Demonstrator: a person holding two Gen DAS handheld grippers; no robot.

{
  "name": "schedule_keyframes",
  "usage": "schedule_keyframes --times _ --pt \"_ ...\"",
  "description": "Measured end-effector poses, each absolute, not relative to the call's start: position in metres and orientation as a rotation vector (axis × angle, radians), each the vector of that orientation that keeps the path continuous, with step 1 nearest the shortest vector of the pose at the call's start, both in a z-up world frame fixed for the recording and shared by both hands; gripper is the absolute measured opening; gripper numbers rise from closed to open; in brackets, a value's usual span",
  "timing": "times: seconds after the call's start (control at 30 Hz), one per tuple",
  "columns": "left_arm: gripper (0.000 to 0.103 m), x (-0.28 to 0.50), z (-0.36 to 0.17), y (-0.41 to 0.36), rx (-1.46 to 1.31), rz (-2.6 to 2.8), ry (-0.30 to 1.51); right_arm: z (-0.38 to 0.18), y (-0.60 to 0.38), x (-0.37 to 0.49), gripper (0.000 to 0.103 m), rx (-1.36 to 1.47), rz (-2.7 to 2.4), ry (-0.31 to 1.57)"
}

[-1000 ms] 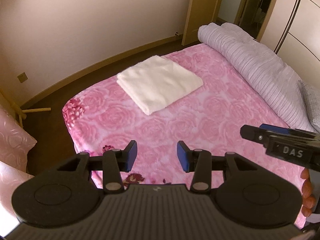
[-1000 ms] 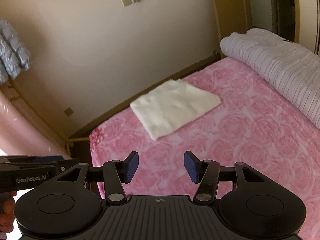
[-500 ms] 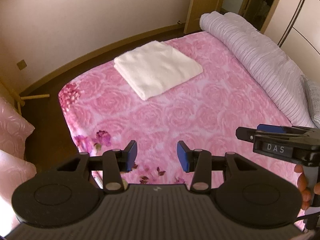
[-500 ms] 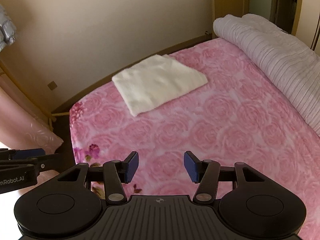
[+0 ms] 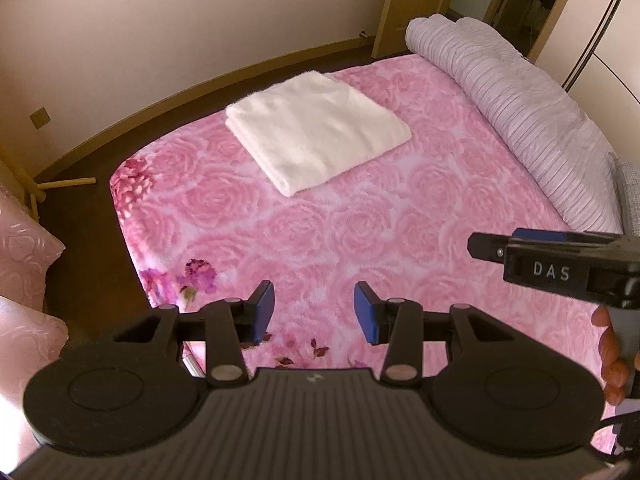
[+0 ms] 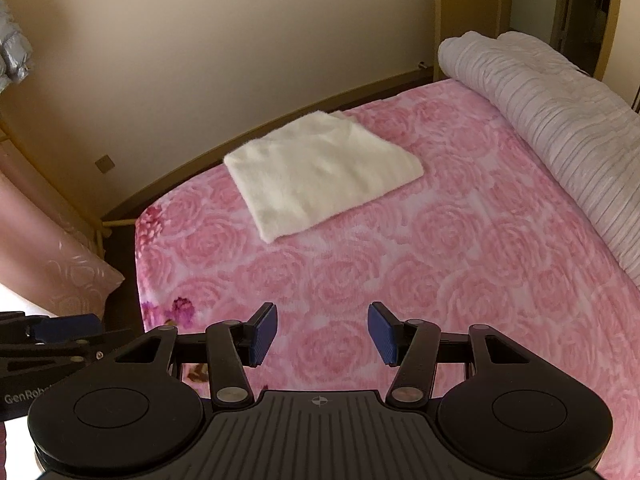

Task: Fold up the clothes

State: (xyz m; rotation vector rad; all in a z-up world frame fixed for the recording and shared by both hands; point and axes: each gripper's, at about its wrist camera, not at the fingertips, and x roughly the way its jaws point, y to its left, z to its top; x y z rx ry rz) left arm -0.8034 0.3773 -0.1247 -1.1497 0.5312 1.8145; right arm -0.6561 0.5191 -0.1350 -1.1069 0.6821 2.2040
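Note:
A cream-white garment (image 5: 318, 142) (image 6: 322, 170) lies folded into a neat rectangle on the far left part of the pink rose-patterned bed (image 5: 360, 240) (image 6: 400, 272). My left gripper (image 5: 314, 312) hovers above the near edge of the bed, well short of the garment, open with nothing between its blue pads. My right gripper (image 6: 322, 334) is likewise open and empty above the bed, a little to the right. It also shows from the side in the left wrist view as the right gripper (image 5: 480, 245), with a hand (image 5: 612, 360) on its handle.
A rolled striped lilac duvet (image 5: 516, 104) (image 6: 560, 128) lies along the bed's right side. Pink pillows (image 5: 24, 264) (image 6: 76, 264) stand left of the bed, across a strip of dark floor (image 5: 84, 216). A wall and a wooden door frame (image 5: 416, 4) are behind.
Both views have dropped and tilted down: the folded garment sits higher in frame and more of the bed's near corner shows. Neither jaw gap has changed.

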Motion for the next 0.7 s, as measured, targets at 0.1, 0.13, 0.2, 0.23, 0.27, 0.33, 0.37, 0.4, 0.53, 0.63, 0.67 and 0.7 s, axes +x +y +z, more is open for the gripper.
schedule_keyframes --times 0.1,0.13,0.2,0.23,0.27,0.33,0.37,0.4,0.53,0.63,0.67,0.7 --pt "0.040 -0.807 -0.129 0.387 -1.160 1.804 0.535 -0.137 0.527 -0.662 0.054 -1.115 2.201 0.684" --pt "0.040 -0.808 -0.130 0.389 -1.164 1.800 0.538 -0.139 0.529 -0.663 0.054 -1.119 2.199 0.685" --pt "0.040 -0.811 -0.133 0.395 -1.172 1.791 0.542 -0.141 0.534 -0.665 0.054 -1.126 2.195 0.689" --pt "0.040 -0.812 -0.135 0.398 -1.177 1.786 0.542 -0.141 0.537 -0.666 0.054 -1.128 2.194 0.689" --pt "0.040 -0.813 -0.136 0.400 -1.179 1.782 0.542 -0.142 0.539 -0.668 0.054 -1.129 2.194 0.689" --pt "0.040 -0.816 -0.138 0.407 -1.182 1.775 0.543 -0.143 0.545 -0.670 0.054 -1.130 2.191 0.689" --pt "0.040 -0.818 -0.139 0.409 -1.184 1.773 0.544 -0.143 0.547 -0.672 0.054 -1.130 2.189 0.690" --pt "0.040 -0.819 -0.140 0.412 -1.186 1.771 0.545 -0.144 0.550 -0.673 0.054 -1.130 2.186 0.692" --pt "0.040 -0.824 -0.143 0.421 -1.191 1.766 0.546 -0.146 0.559 -0.679 0.054 -1.130 2.178 0.695" --pt "0.040 -0.828 -0.143 0.426 -1.186 1.768 0.548 -0.146 0.565 -0.683 0.054 -1.128 2.176 0.696" --pt "0.040 -0.829 -0.143 0.428 -1.183 1.770 0.549 -0.146 0.566 -0.684 0.054 -1.127 2.176 0.696" --pt "0.040 -0.830 -0.143 0.430 -1.180 1.771 0.549 -0.146 0.567 -0.685 0.054 -1.126 2.176 0.697"
